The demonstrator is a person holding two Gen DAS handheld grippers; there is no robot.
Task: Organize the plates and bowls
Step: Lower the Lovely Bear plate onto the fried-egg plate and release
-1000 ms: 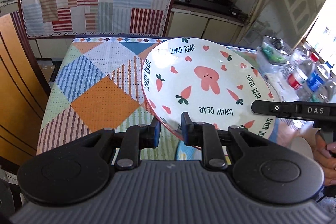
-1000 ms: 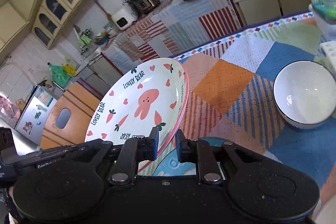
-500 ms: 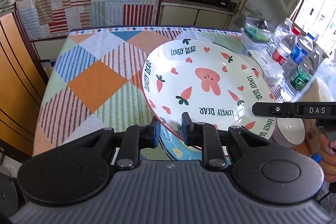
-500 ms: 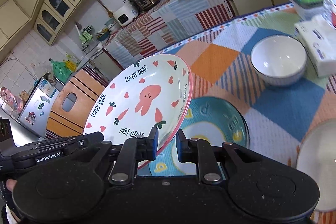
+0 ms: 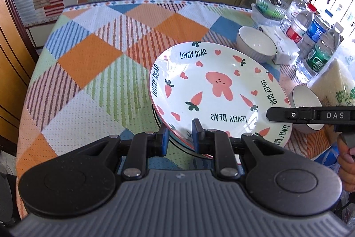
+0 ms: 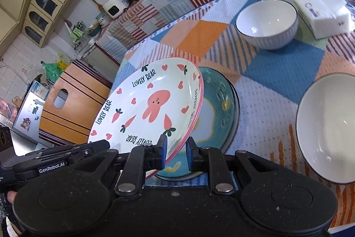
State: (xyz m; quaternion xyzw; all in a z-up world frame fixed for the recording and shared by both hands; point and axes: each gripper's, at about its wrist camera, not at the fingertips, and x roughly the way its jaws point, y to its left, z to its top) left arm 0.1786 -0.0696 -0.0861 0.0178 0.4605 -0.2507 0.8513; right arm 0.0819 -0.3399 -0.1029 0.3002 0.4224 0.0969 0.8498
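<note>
- The bunny plate (image 5: 218, 90) is held up by two grippers, one on each side of its rim.
- The left gripper (image 5: 178, 133) is pinched onto the near rim of the bunny plate, with one finger on top and one under it.
- The right gripper (image 6: 176, 149) is pinched onto the pink rim of the same plate in the same way.
- The bunny plate is tilted and is seen just above a teal plate (image 6: 224, 103) that lies flat on the table (image 5: 93, 59).
- In these pictures it cannot be told whether the two plates are touching.
- A pink bunny, carrots, hearts and the words LOVELY BEAR are painted on the held plate.
- A white bowl (image 6: 267, 24) is seen farther back on the checked cloth, well apart from the plates.
- A second white bowl (image 6: 328, 128) is seen on the right, near the teal plate.
- A tissue pack (image 6: 319, 6) lies just beside the far bowl.
- Water bottles (image 5: 315, 37) stand by the window side of the table.
- A hand (image 5: 346, 161) is seen under the right gripper's handle.
</note>
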